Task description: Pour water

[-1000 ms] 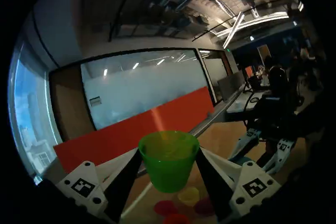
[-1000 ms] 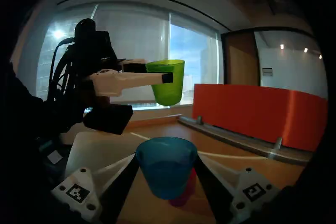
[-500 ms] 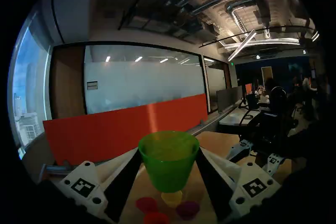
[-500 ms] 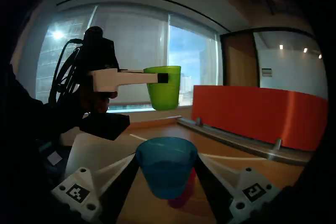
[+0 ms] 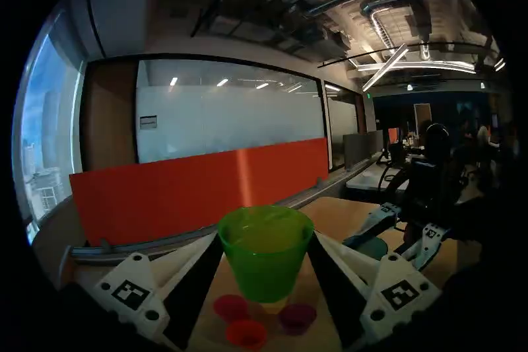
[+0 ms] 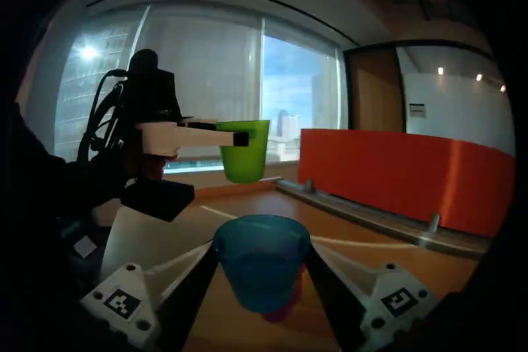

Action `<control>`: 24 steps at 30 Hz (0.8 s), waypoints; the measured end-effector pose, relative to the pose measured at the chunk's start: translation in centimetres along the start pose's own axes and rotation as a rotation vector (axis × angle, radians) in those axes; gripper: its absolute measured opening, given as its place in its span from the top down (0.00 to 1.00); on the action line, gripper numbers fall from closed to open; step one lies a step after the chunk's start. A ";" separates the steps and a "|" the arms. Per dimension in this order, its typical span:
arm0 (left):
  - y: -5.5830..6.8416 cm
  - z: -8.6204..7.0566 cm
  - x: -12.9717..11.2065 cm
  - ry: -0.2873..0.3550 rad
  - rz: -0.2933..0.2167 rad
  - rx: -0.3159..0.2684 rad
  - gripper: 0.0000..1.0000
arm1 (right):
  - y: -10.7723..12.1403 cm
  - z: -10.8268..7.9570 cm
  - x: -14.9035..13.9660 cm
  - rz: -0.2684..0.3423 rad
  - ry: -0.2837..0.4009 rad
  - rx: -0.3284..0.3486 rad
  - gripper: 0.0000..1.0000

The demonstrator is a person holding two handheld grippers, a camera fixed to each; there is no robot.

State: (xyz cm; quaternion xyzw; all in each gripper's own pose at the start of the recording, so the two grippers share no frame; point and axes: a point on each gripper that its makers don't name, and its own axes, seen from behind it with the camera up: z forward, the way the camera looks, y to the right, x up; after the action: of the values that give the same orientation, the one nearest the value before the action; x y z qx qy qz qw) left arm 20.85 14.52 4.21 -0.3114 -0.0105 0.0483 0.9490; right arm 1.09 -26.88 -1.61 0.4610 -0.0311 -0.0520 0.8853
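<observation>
an orange partition (image 5: 198,187) runs along the far edge of the wooden table (image 6: 409,266). the left gripper (image 5: 264,247) is clamped on an upright green cup (image 5: 265,266), held above the table. the right gripper (image 6: 262,256) grips an upright blue cup (image 6: 262,279). three small reddish cups (image 5: 245,333) sit on the table under the green one.

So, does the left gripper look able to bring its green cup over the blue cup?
Probably yes. The left gripper holds the green cup in open air beyond the blue cup, with nothing between them.
</observation>
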 end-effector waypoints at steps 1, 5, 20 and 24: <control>-0.1 -0.1 -0.3 -0.006 -0.003 0.002 0.14 | 0.2 -0.1 -0.1 -0.002 -0.004 -0.005 0.09; -0.8 -0.6 -1.6 -0.029 -0.016 0.013 0.14 | 1.0 -0.6 -0.2 -0.006 -0.016 -0.024 0.09; -1.3 -1.7 -5.5 -0.098 0.007 0.024 0.14 | 2.8 -1.4 -1.0 0.003 -0.058 -0.061 0.09; -1.4 -2.1 -7.0 -0.128 0.008 0.021 0.14 | 3.4 -1.6 -1.7 -0.003 -0.088 -0.067 0.09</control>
State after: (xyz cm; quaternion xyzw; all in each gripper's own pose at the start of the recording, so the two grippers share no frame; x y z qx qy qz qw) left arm 14.13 11.46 3.48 -0.2977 -0.0693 0.0719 0.9494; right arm -0.26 -23.44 0.19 0.4286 -0.0677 -0.0747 0.8979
